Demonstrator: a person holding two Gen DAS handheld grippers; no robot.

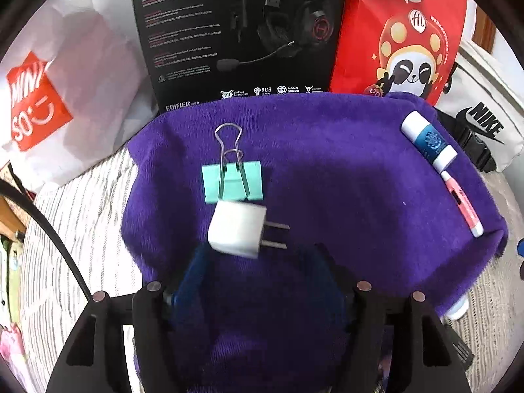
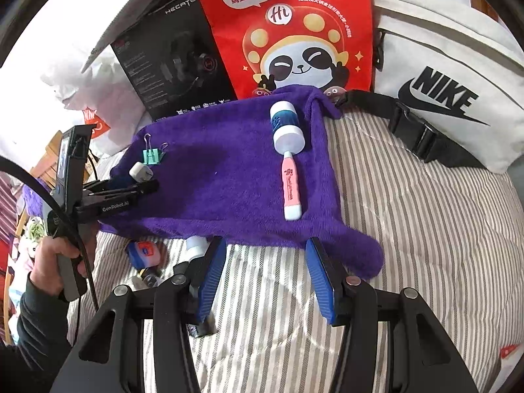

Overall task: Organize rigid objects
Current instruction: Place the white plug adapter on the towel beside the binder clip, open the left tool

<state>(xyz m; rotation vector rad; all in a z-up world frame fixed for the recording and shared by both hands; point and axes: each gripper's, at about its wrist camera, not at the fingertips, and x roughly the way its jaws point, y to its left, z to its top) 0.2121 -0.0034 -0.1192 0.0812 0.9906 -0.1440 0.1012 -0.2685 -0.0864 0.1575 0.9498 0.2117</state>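
The left gripper (image 1: 258, 255) is wide open over the purple towel (image 1: 344, 180) and holds nothing; the white plug (image 1: 237, 229) lies on the towel just past its fingertips, touching the green clip (image 1: 233, 181). The right gripper (image 2: 267, 255) is wide open too, holding nothing, over the striped sheet (image 2: 409, 229) at the towel's near edge. The blue-and-white tube (image 2: 285, 127) and the pink pen (image 2: 290, 186) lie end to end on the towel's right side.
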